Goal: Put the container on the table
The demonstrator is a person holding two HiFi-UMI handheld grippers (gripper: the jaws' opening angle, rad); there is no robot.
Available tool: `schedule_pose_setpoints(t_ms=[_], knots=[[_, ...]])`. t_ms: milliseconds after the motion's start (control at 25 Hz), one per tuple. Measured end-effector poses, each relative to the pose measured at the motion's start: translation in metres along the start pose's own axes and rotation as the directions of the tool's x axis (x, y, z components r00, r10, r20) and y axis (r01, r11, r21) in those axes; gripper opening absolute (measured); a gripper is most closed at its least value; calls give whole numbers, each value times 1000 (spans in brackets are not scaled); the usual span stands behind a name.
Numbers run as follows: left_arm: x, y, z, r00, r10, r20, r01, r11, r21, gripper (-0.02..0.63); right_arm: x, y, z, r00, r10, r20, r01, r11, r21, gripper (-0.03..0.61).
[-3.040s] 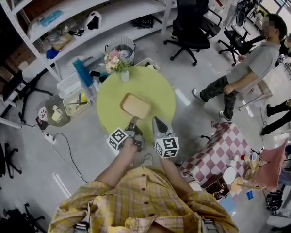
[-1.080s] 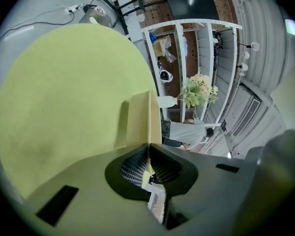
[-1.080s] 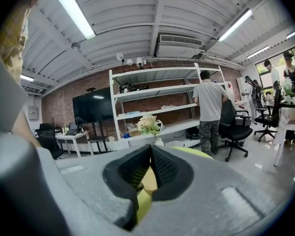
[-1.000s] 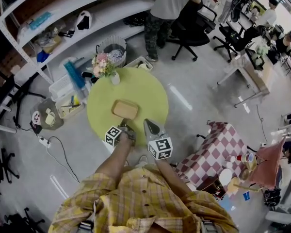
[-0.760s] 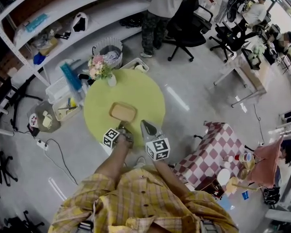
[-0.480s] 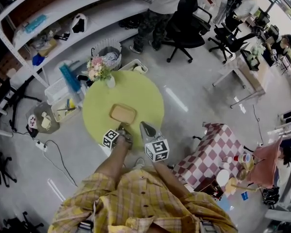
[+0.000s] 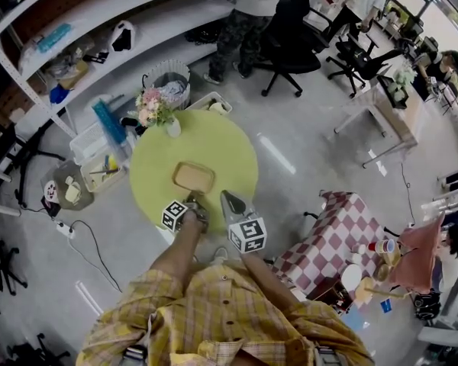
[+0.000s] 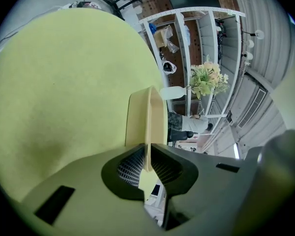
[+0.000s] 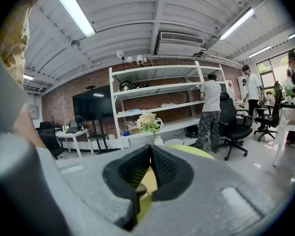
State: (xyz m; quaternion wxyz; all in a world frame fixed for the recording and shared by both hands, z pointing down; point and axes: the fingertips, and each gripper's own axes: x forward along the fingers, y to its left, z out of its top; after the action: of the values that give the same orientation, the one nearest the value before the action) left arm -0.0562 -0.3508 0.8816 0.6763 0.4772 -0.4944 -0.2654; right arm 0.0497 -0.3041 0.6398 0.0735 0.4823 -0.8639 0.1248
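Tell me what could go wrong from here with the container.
1. The left gripper pinches only the thin rim of the beige container at one end. That small hold may let it tilt or slip.
2. Whether its base lies flat on the round green table is unclear, so opening now might drop it.
3. The right gripper, shut and empty, hangs close beside the container and might knock it.
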Motion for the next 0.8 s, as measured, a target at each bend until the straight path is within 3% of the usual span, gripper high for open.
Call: schedule_pose_setpoints(t_ms=[360,800], knots=[[-7,-7,0,999,-31,-33,32,999,37,111,1,-7,-5,1000,-6,4,6,1000,15,-2],[-27,-12,6,997,-41,-70,46,996,73,124,-1,-6,-7,1000,-10,13,10,1000,17,-2]])
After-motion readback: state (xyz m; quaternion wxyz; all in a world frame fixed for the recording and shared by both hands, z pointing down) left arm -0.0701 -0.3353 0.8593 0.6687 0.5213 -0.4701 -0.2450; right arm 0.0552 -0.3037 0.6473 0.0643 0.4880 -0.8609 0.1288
